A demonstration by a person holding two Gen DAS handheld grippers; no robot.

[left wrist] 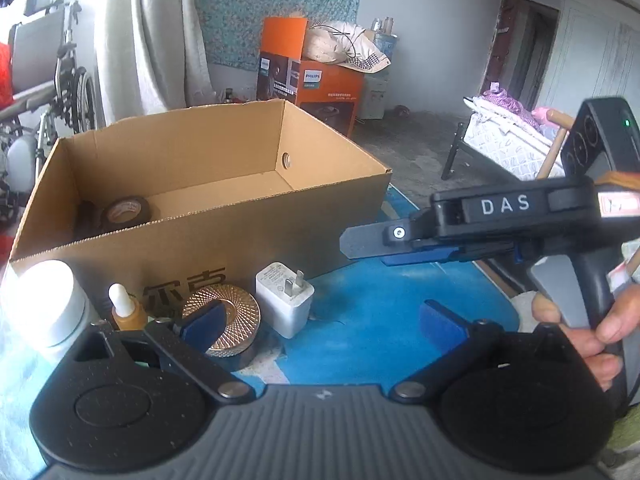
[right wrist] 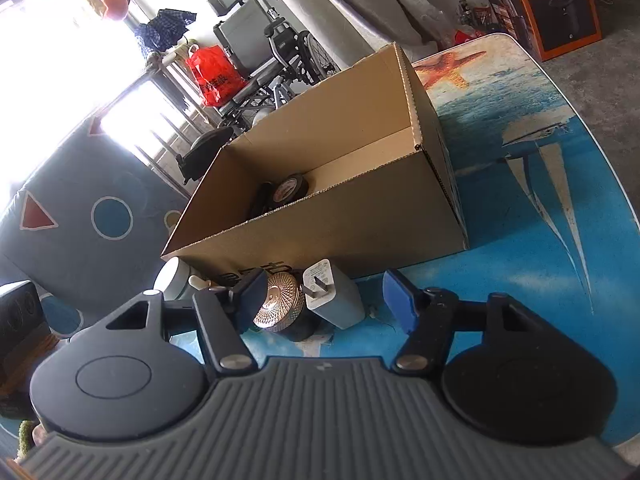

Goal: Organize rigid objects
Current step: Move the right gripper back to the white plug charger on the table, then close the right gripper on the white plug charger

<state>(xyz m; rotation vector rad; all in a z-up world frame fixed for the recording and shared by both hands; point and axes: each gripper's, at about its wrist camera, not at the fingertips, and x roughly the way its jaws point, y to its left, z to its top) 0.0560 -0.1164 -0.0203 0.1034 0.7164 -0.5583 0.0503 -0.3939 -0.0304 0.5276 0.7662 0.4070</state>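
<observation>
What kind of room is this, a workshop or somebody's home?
Most likely a lived-in room of a home, partly used for storage. A bed with bedding stands by the far wall, a folded wheelchair is parked near the window, and an appliance carton sits on the bare floor.

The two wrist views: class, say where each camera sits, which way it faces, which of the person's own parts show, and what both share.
Left wrist: on the left claw, facing down over the blue table at the cardboard box; the right claw and a hand show.
Right wrist: on the right claw, facing the box from its right; only its own fingers show.
Shared: box, tape roll, white charger, gold-lidded tin.
</observation>
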